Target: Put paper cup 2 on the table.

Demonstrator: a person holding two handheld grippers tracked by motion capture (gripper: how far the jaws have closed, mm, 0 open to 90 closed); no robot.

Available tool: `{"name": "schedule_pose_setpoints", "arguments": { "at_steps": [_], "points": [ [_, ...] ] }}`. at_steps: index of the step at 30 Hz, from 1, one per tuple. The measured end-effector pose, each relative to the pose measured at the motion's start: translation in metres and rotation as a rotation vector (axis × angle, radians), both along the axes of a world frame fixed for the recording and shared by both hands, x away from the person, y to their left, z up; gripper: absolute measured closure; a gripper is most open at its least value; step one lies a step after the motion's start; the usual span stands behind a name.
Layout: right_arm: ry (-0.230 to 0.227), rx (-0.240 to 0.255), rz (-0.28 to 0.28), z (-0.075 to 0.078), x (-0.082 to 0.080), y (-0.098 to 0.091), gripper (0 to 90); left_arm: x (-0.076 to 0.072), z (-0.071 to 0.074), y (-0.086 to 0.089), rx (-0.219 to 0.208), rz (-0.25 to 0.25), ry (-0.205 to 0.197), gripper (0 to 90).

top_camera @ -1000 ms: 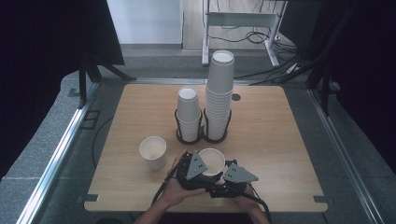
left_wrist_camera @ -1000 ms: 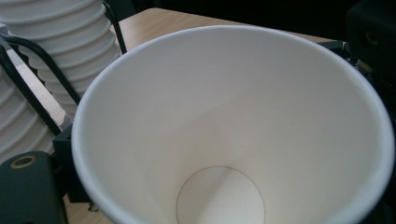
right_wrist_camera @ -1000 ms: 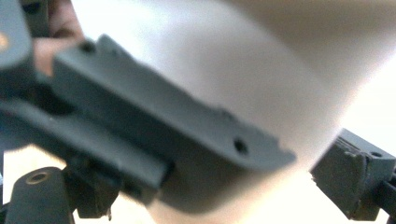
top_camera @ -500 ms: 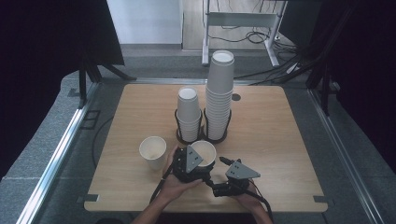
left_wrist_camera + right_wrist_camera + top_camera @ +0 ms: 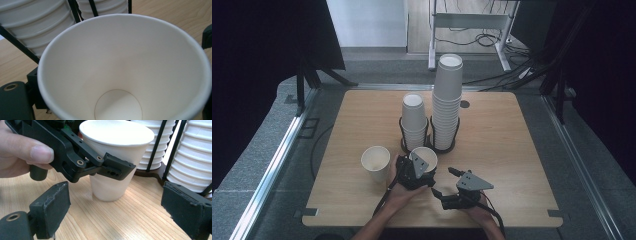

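Observation:
A white paper cup (image 5: 424, 155) stands upright on the wooden table (image 5: 512, 140), just in front of the short cup stack (image 5: 413, 120). My left gripper (image 5: 414, 170) is around it, and its fingers (image 5: 116, 170) lie against the cup's wall (image 5: 117, 157). Its jaws have just been opening, with the cup still between them. The left gripper view looks straight down into the empty cup (image 5: 120, 70). My right gripper (image 5: 444, 181) rests low near the table's front edge, to the right of the cup. It is open (image 5: 117, 215), with nothing between its pads.
A second empty paper cup (image 5: 375, 162) stands to the left of the held one. A tall stack of cups (image 5: 447, 100) rises in a black wire holder beside the short stack. A person's hand (image 5: 25, 152) holds the left gripper.
My left gripper has carried the cup away from the person toward the short stack and lowered it onto the table. The right gripper has stayed put.

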State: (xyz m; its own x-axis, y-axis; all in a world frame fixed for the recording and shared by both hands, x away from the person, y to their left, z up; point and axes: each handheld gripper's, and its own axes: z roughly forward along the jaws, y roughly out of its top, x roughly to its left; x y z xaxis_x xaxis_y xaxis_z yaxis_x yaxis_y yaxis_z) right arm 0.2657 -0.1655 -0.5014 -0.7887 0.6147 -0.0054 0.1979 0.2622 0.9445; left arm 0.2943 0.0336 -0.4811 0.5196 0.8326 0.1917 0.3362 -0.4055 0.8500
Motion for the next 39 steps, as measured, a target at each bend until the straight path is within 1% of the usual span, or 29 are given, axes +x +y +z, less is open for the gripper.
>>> {"name": "schedule_pose_setpoints", "arguments": {
  "at_steps": [2,4,5,7,8,11,15,20,26,29,30,33,36,39],
  "points": [
    [-0.003,0.0,0.003,0.0,0.0,0.0,8.2,0.0,0.0,0.0,-0.006,0.005,0.004,10.1],
    [-0.004,0.001,0.005,0.0,-0.001,0.0,8.2,0.0,0.0,-0.001,0.004,0.006,0.011,6.0],
    [-0.004,0.001,0.007,0.001,-0.001,0.0,8.2,-0.001,0.001,-0.002,0.004,0.006,0.004,3.0],
    [-0.006,0.002,0.011,0.002,-0.001,0.0,8.3,-0.004,0.003,-0.003,0.015,0.017,-0.019,1.6],
    [-0.007,0.002,0.014,0.002,-0.001,-0.001,8.4,-0.005,0.005,-0.002,0.016,0.019,-0.024,0.8],
    [-0.015,0.008,0.014,0.004,-0.002,-0.001,8.9,-0.008,0.009,0.0,-0.014,0.027,-0.03,0.2],
    [-0.018,0.013,0.016,0.005,-0.002,-0.001,9.2,-0.012,0.015,0.005,-0.032,0.026,-0.043,0.0],
    [-0.021,0.012,0.018,0.005,-0.002,0.0,9.1,-0.021,0.025,0.007,-0.05,0.015,-0.059,0.0],
    [-0.032,0.017,0.018,0.008,-0.003,-0.002,9.1,-0.03,0.038,0.011,-0.073,-0.009,-0.067,0.0],
    [-0.033,0.035,0.011,0.01,-0.003,-0.008,9.3,-0.035,0.044,0.016,-0.095,-0.021,-0.073,0.0],
    [-0.032,0.041,0.01,0.011,-0.003,-0.01,9.3,-0.037,0.047,0.019,-0.103,-0.033,-0.073,0.0],
    [-0.032,0.053,0.002,0.012,-0.002,-0.016,9.5,-0.041,0.05,0.024,-0.122,-0.072,-0.063,0.0],
    [-0.038,0.053,-0.004,0.014,-0.002,-0.019,9.6,-0.042,0.052,0.029,-0.145,-0.103,-0.049,0.1],
    [-0.039,0.064,-0.012,0.015,-0.002,-0.021,9.9,-0.043,0.054,0.036,-0.179,-0.137,-0.025,0.5]
  ]
}}
